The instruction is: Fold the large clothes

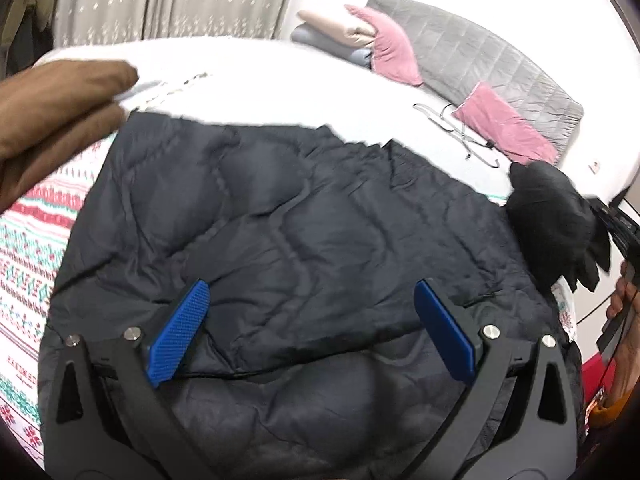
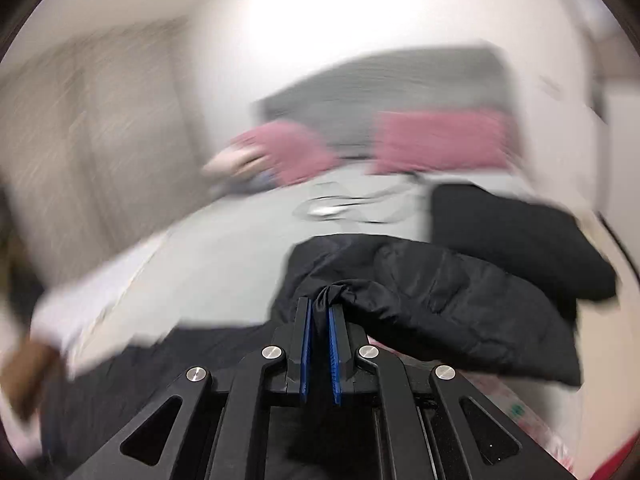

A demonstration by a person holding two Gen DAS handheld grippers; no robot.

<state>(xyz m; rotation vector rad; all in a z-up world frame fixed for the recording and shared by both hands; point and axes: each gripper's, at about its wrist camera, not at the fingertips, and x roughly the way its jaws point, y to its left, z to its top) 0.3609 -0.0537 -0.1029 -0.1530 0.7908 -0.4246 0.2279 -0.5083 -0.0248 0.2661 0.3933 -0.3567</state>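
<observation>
A large black quilted jacket (image 1: 280, 208) lies spread on the bed, filling the middle of the left wrist view. My left gripper (image 1: 311, 286) hovers just over its near part, jaws wide open, nothing between the blue pads (image 1: 180, 332). At the right edge a bunched corner of the jacket (image 1: 552, 220) hangs lifted off the bed. The right wrist view is blurred. In it my right gripper (image 2: 320, 306) is shut on a pinch of the jacket's black fabric (image 2: 332, 294), and the rest of the jacket (image 2: 440, 304) trails away to the right.
A patterned red, green and white blanket (image 1: 36, 248) covers the near bed, with a white sheet (image 1: 280, 84) beyond. Two pink pillows (image 1: 508, 128), a grey headboard (image 1: 480, 52), wire hangers (image 1: 460, 128) and folded clothes (image 1: 336, 36) lie at the far end. A person's hand (image 1: 52, 120) is at left.
</observation>
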